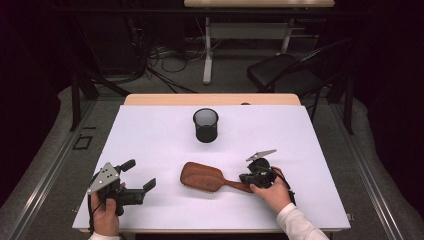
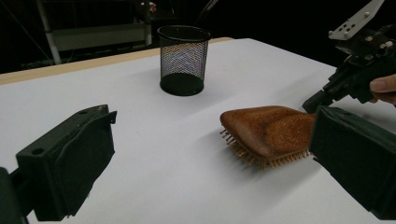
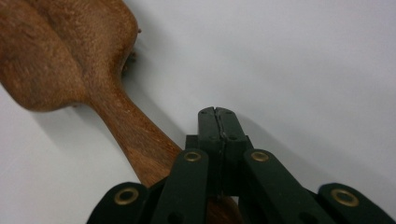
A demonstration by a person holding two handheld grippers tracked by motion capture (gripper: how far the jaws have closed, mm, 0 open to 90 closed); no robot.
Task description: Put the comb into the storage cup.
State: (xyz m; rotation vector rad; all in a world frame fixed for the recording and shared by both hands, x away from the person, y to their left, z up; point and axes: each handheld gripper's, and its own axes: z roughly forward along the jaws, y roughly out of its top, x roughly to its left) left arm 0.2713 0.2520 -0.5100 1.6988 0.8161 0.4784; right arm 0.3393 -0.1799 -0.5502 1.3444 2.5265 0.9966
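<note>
**Item 1: wooden hairbrush (image 1: 202, 177).** It lay bristles down on the white table (image 1: 150, 130), low and centre in the high view, with its paddle head toward the left and its handle running toward the lower right. In the left gripper view the head (image 2: 268, 130) sat at centre right, pale bristles showing under its rim. In the right gripper view the head filled the upper left and the handle (image 3: 135, 135) slanted down to the bottom centre, passing under the gripper's linkage.

**Item 2: right gripper (image 1: 250, 178).** Held in a hand at the lower right of the high view, it was at the end of the handle. Its own view showed the two black jaws pressed flat together, nothing between them (image 3: 218, 122), lying just right of the handle and above it. Whether the tips touched the wood could not be told.

**Item 3: left gripper (image 1: 137, 176).** Held in a hand at the lower left of the high view, it was well apart from the brush. Its jaws stood wide apart and empty, one at the lower left and one at the lower right of its own view.

**Item 4: black mesh cup (image 1: 205, 125).** It stood upright, upper centre of the table, apart from the brush and both grippers.
</note>
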